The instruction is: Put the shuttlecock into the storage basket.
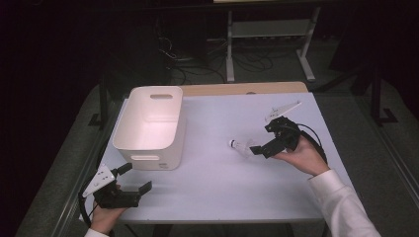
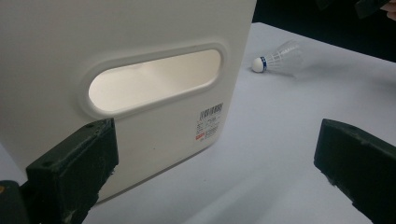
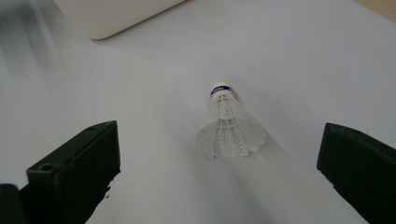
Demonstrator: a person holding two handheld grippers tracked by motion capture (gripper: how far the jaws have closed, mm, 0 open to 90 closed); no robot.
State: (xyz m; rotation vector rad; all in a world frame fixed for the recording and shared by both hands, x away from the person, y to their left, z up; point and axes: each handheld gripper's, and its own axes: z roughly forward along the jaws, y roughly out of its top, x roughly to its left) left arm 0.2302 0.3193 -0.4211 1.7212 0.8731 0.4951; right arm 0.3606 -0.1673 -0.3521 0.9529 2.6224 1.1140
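Note:
A white shuttlecock (image 1: 240, 146) with a blue band lies on its side on the white table (image 1: 217, 187), cork pointing left toward the bin. My right gripper (image 1: 262, 139) hovers just right of it, open, its jaws on either side of the feathered skirt (image 3: 229, 130) without touching. A white plastic bin (image 1: 150, 126) with slot handles stands at the left. My left gripper (image 1: 136, 178) is open near the front left edge, facing the bin's near wall (image 2: 140, 93); the shuttlecock (image 2: 280, 58) shows beyond the bin's corner.
The table's far edge has a wooden strip (image 1: 244, 89). Beyond it the dark floor holds a metal frame (image 1: 269, 39) and cables. A corner of the bin (image 3: 112, 16) shows at the top of the right gripper view.

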